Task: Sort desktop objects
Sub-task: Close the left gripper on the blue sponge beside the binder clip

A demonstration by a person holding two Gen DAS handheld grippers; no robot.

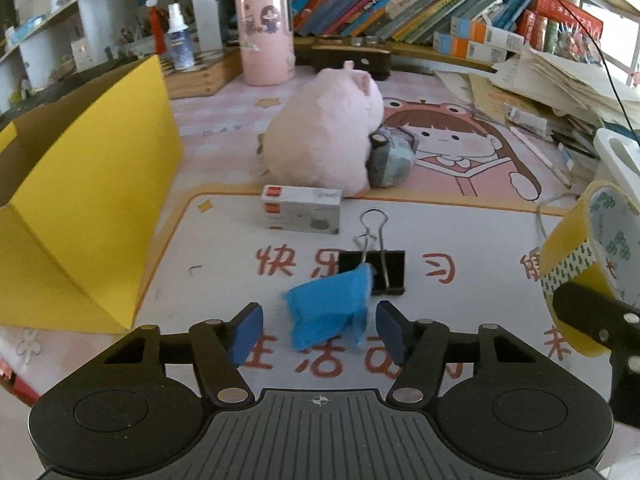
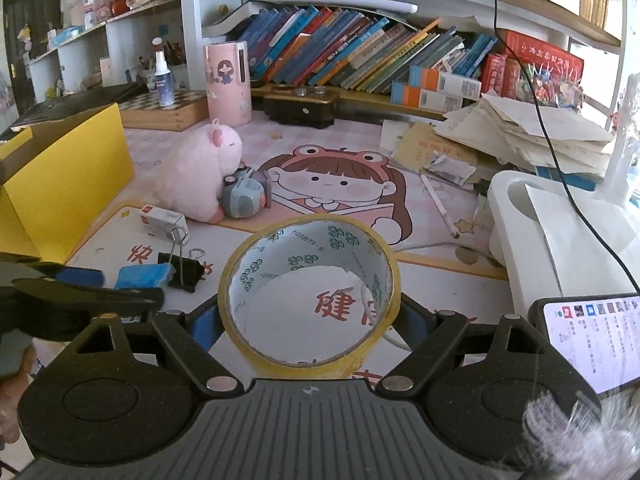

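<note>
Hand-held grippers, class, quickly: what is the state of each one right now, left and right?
Left hand-held gripper: open around the blue cloth, pads not yet pressing it.
Right hand-held gripper: shut on the yellow tape roll.

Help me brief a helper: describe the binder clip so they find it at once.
On the white part of the desk mat, below the pink plush toy, lies a small grey box. Nearer the camera lies the black binder clip, the only thing with silver wire handles.
</note>
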